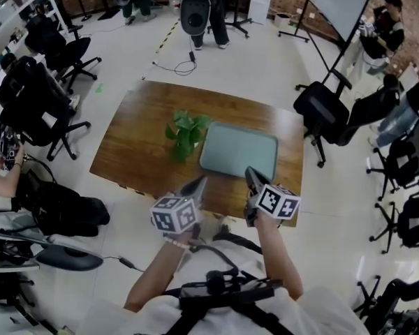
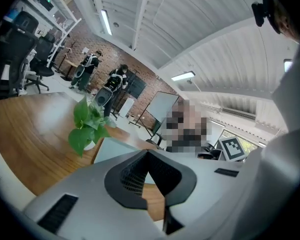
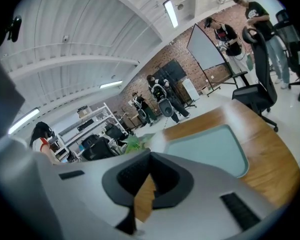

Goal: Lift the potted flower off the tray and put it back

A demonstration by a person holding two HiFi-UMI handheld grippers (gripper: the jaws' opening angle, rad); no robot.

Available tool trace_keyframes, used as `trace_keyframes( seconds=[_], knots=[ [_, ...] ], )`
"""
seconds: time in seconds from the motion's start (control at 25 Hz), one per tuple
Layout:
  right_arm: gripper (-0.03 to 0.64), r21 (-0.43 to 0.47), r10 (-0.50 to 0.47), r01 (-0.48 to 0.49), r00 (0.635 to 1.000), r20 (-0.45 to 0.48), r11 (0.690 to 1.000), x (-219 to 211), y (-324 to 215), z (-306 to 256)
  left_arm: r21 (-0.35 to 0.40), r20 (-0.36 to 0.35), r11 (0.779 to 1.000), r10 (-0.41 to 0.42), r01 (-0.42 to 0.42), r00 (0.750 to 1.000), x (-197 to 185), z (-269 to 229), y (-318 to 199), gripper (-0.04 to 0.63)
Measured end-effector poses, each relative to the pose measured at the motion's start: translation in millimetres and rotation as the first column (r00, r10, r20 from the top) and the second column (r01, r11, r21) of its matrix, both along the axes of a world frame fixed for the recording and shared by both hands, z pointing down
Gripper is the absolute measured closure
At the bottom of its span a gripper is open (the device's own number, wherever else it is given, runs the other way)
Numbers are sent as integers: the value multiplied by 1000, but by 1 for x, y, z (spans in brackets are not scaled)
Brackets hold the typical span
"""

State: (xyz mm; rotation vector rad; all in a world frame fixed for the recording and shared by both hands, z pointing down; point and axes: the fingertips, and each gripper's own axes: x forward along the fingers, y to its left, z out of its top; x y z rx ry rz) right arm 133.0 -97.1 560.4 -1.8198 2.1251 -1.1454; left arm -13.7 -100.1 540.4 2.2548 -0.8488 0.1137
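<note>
The potted flower (image 1: 186, 132), a small plant with broad green leaves, stands on the wooden table (image 1: 136, 138) just left of the pale green tray (image 1: 239, 150). The tray holds nothing. My left gripper (image 1: 197, 185) and right gripper (image 1: 251, 178) hover at the table's near edge, short of both, and each is shut on nothing. In the left gripper view the plant (image 2: 87, 124) is ahead to the left, beside the tray (image 2: 112, 149), beyond the joined jaw tips (image 2: 147, 153). The right gripper view shows the tray (image 3: 205, 146) ahead and the leaves (image 3: 135, 143) at its left, past the shut gripper (image 3: 150, 155).
Black office chairs (image 1: 325, 110) ring the table, with more chairs and bags (image 1: 35, 100) at the left. A whiteboard (image 1: 342, 2) and standing people are at the back. A cable (image 1: 178, 65) lies on the floor beyond the table.
</note>
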Motion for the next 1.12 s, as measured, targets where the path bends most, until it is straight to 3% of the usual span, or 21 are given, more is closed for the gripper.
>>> trace_keyframes(
  seconds=[0.24, 0.4, 0.44, 0.68, 1.12],
  knots=[
    [580, 1, -60, 60, 998, 18, 998, -14, -12, 8, -7, 6, 997, -81, 81, 997, -18, 0, -4, 603],
    [569, -84, -57, 58, 998, 15, 995, -13, -25, 44, -13, 11, 992, -126, 127, 992, -30, 1, -7, 603],
    [531, -109, -60, 62, 998, 28, 992, -13, -26, 54, -12, 15, 990, -137, 137, 990, -32, 1, -8, 603],
    [471, -141, -79, 87, 995, 58, 986, -8, -57, 70, 25, 54, 977, -215, 214, 975, -46, -5, -22, 603],
    [474, -181, -214, 212, 977, 10, 960, -24, -161, 100, 87, 134, 951, -305, 295, 943, -68, -18, -40, 603]
  ],
)
